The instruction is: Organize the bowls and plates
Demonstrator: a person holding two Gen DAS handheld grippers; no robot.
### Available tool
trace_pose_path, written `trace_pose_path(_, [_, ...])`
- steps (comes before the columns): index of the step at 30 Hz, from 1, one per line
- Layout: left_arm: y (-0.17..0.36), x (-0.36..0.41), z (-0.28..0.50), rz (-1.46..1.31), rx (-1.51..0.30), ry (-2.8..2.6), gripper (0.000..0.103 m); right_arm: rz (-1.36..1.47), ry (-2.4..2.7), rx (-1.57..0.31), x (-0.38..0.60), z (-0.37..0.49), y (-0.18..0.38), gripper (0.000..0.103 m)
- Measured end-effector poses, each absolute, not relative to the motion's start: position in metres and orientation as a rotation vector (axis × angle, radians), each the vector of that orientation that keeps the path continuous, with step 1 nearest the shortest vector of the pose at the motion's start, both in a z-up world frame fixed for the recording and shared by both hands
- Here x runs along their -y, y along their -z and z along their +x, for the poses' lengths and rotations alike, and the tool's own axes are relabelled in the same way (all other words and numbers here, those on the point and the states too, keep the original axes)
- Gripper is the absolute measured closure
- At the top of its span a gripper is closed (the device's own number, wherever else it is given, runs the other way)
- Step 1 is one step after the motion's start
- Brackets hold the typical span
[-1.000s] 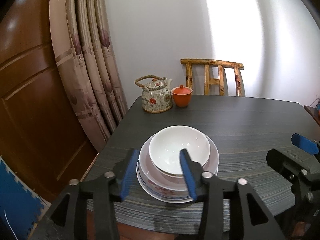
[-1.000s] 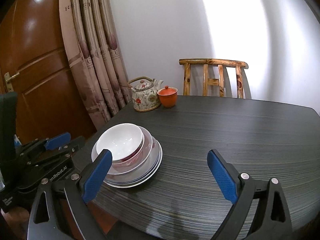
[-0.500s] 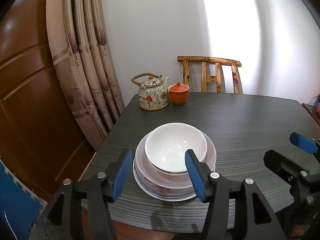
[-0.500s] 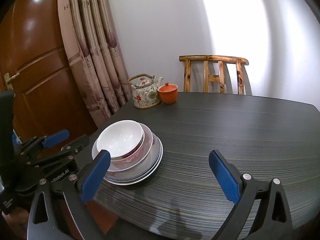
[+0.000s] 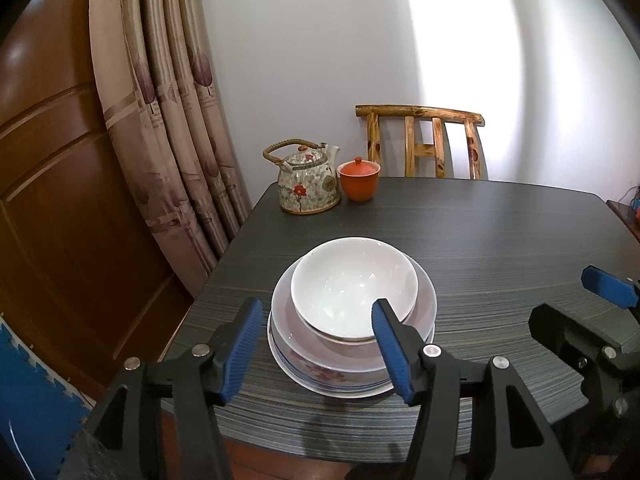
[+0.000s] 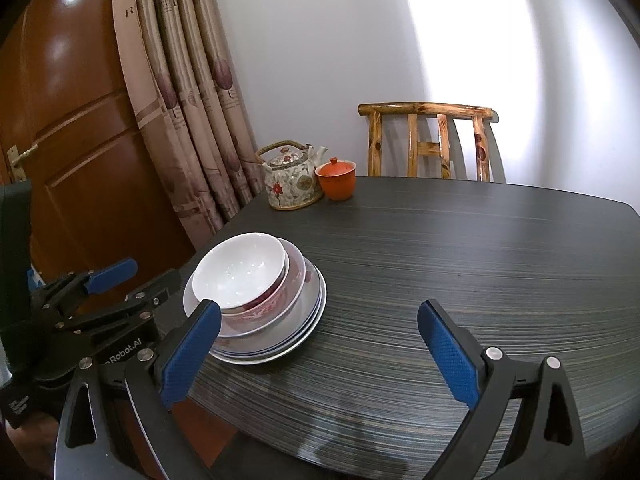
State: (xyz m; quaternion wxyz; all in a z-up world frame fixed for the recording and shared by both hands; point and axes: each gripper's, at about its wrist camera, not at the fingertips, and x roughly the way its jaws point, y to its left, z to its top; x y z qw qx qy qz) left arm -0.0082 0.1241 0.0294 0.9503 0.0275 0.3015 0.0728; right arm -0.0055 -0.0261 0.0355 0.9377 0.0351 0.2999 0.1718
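Note:
A white bowl (image 5: 352, 284) (image 6: 240, 270) sits on top of a stack of bowls and plates near the table's front left corner. Below it are a red-patterned bowl (image 6: 276, 304) and flowered plates (image 5: 340, 376) (image 6: 296, 336). My left gripper (image 5: 320, 348) is open and empty, just in front of the stack, apart from it. My right gripper (image 6: 320, 348) is open wide and empty, to the right of the stack above the table's front edge. Each gripper shows in the other's view: the left (image 6: 116, 284), the right (image 5: 600, 304).
The dark table (image 6: 460, 264) carries a flowered teapot (image 5: 306, 182) and an orange lidded cup (image 5: 358, 180) at its far left corner. A wooden chair (image 5: 424, 140) stands behind it. A curtain (image 5: 168, 112) and a wooden door (image 6: 68, 136) are on the left.
My left gripper has opened wider and drawn back and up from the stack. My right gripper has shifted slightly. The stack has not moved.

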Motion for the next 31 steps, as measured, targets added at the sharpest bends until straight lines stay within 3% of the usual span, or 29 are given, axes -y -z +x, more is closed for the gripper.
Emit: trace_pose_path(31, [-0.022, -0.125, -0.004, 0.091, -0.621, -0.186, 0.040, 0.076, -0.328, -0.660, 0.038, 0.001, -0.018, 0.003])
